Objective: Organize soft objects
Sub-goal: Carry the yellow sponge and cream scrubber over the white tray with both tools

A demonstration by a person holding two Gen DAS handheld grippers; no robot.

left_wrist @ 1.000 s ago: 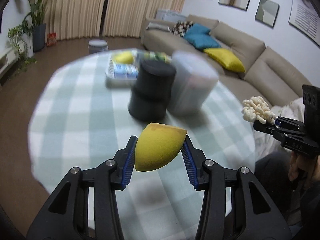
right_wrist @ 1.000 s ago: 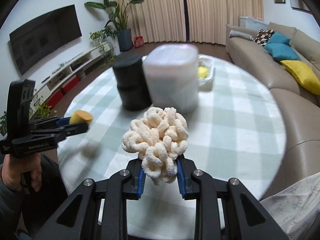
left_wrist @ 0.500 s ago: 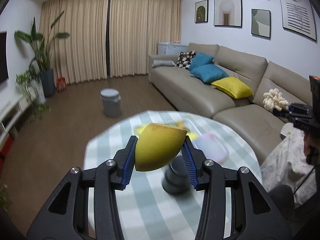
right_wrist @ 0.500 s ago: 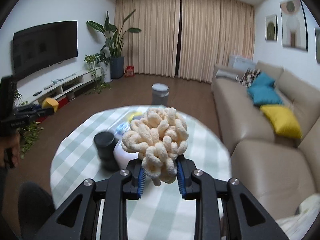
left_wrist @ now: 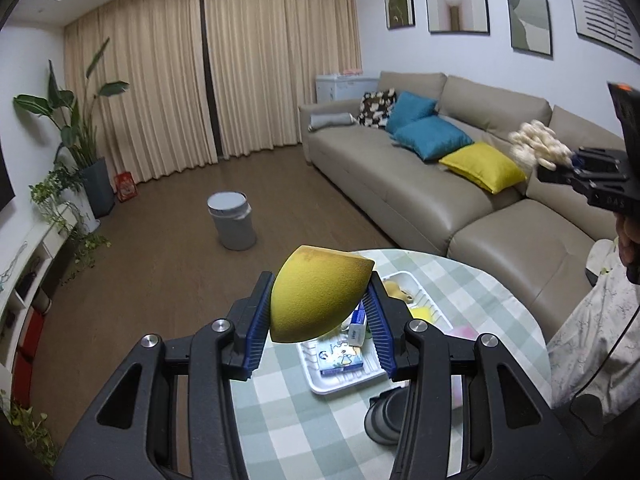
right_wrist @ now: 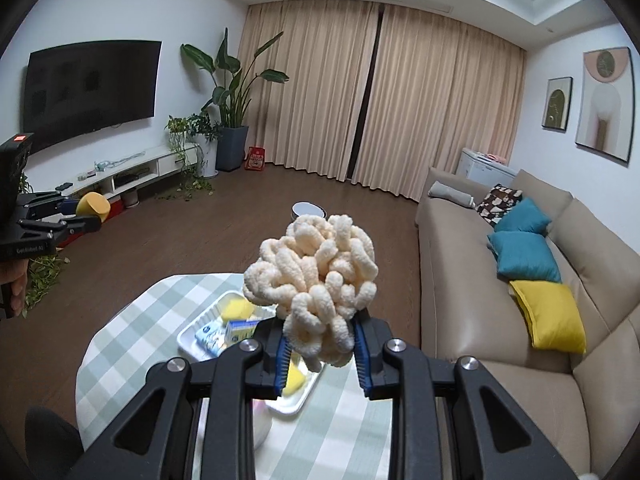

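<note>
A white plastic tray (left_wrist: pixel 320 384) is sitting on the round table (left_wrist: pixel 288 432) under a green-and-white checked cloth, holding small blue-and-white packets (left_wrist: pixel 340 358), a yellow sponge-like piece (right_wrist: pixel 236 307) at its far end and another yellow piece (right_wrist: pixel 294 378) at its near end. The left gripper's arms are hiding much of the tray in the left wrist view, and a dark cylindrical container (left_wrist: pixel 384 416) near it is cut off behind the right-hand arm; its contents cannot be made out. A pale rounded container (right_wrist: pixel 260 420) is blurred behind the right gripper's arms.

The left gripper (left_wrist: pixel 320 320) is clamping a yellow teardrop-shaped makeup sponge (left_wrist: pixel 316 296), matte and finely pored, between blue ribbed pads, high above the table. The right gripper (right_wrist: pixel 320 354) is squeezing a cream chenille scrunchie-like puff (right_wrist: pixel 316 280) of fuzzy looped tubes, also held above the tray. A grey lidded bin (left_wrist: pixel 232 220) is standing on the wooden floor beyond.
</note>
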